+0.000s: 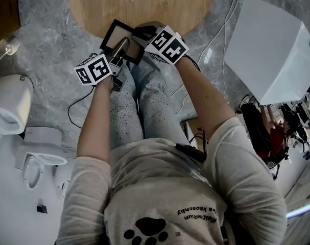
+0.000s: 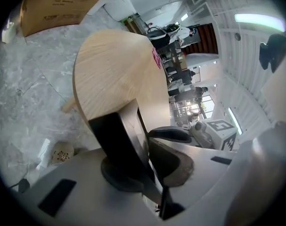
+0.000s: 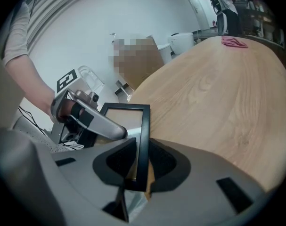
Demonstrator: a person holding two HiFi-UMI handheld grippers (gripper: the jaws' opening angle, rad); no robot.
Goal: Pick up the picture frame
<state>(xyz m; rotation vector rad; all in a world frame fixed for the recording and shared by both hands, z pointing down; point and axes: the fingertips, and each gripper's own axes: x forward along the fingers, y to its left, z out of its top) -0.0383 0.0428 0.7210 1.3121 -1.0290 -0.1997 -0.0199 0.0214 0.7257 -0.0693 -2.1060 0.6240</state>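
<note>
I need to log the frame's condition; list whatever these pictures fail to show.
- Picture frame, near side: head view, covered by left hand-held gripper and right hand-held gripper.
- Its front: left gripper view, seen nearly edge-on.
- Pink item on the table: right gripper view, too small to identify.

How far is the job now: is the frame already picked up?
Done: both grippers are at the frame, at the table edge. In hand: the right gripper is shut on one side of it, the left gripper on another. To do: lift it clear; whether it already hangs free of the table I cannot tell.
</note>
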